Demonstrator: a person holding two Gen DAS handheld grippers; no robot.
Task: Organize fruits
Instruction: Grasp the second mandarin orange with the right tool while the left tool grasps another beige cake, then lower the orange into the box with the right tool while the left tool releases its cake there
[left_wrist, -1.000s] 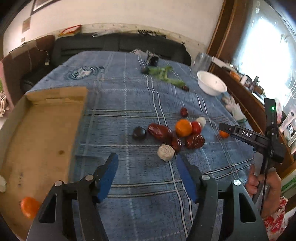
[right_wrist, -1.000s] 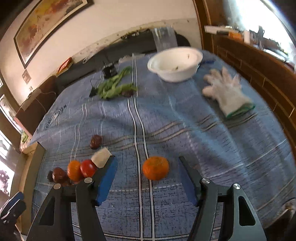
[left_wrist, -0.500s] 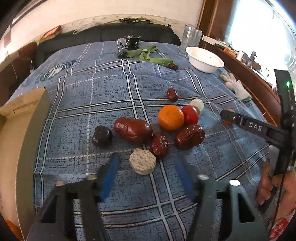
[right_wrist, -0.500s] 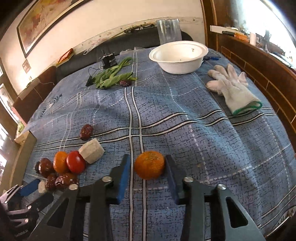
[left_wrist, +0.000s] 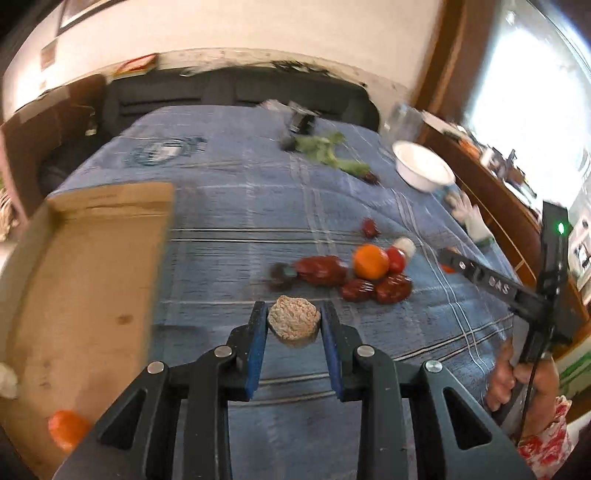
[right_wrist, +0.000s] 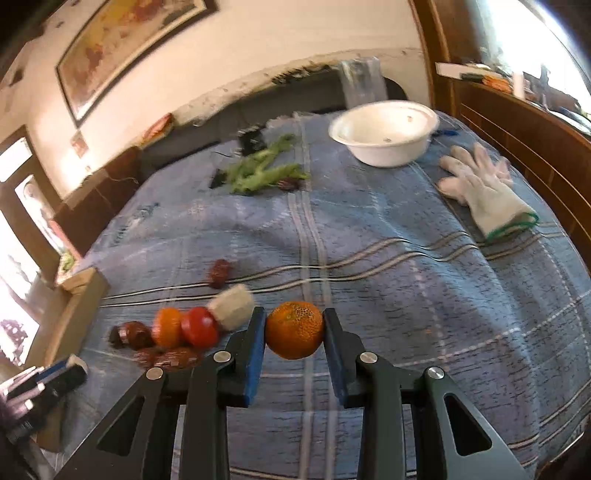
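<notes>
My left gripper (left_wrist: 294, 317) is shut on a pale round rough-skinned fruit (left_wrist: 294, 322) and holds it above the blue cloth. My right gripper (right_wrist: 294, 325) is shut on an orange (right_wrist: 294, 329). A pile of fruit lies on the cloth: an orange (left_wrist: 371, 261), a red tomato (left_wrist: 396, 259), dark red dates (left_wrist: 393, 288) and a pale piece (right_wrist: 232, 307). The pile also shows in the right wrist view (right_wrist: 168, 332). A cardboard box (left_wrist: 85, 280) at the left holds an orange (left_wrist: 66, 430).
A white bowl (right_wrist: 384, 132), green vegetables (right_wrist: 264, 170) and a white glove (right_wrist: 484, 192) lie at the far side of the cloth. A lone date (right_wrist: 219, 272) sits apart. A wooden ledge (right_wrist: 524, 122) runs along the right.
Both grippers closed: the left on the pale round fruit, the right on the orange. Both fruits now sit lifted off the cloth. The left view swung back toward the box.
</notes>
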